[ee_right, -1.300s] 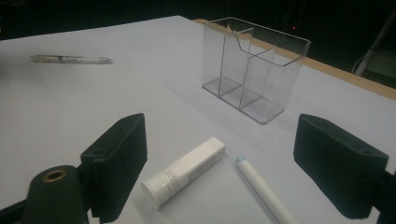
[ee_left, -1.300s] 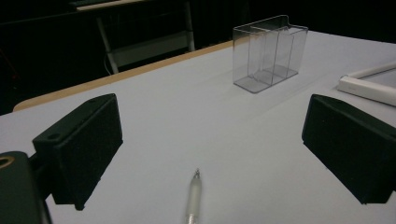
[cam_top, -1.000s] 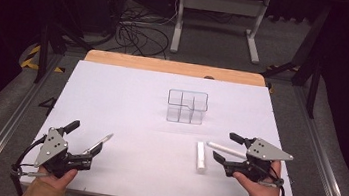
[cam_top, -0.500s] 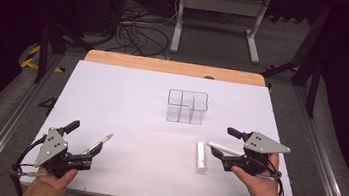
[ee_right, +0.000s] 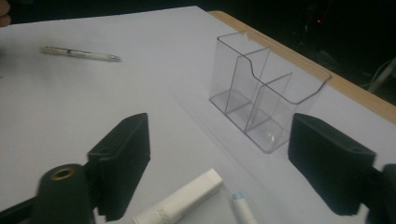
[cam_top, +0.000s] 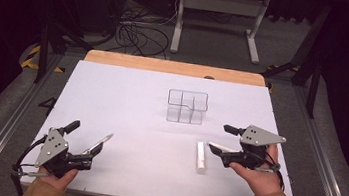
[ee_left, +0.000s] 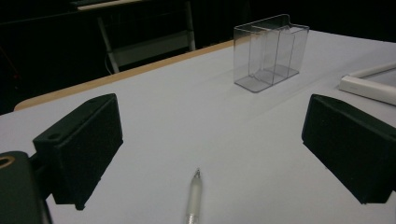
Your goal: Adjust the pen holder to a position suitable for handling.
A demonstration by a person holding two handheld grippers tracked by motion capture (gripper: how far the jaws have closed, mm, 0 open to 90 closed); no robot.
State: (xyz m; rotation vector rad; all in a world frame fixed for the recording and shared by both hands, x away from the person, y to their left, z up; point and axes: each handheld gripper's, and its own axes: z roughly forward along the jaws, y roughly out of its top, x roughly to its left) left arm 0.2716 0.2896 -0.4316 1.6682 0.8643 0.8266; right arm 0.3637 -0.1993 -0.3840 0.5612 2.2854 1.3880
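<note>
free: white table [cam_top: 127, 97] centre and left | obstacle: clear organizer [cam_top: 187, 106] mid-table, white marker [cam_top: 200, 156] right

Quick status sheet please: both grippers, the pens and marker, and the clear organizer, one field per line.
left gripper: open, holding nothing, a pen lying between its jaws
right gripper: open, jaws just closing a little, nothing pressed between them
white marker: flat on the table, just left of the right gripper
second pen: lying under the right gripper
clear organizer: upright mid-table, compartments empty
</note>
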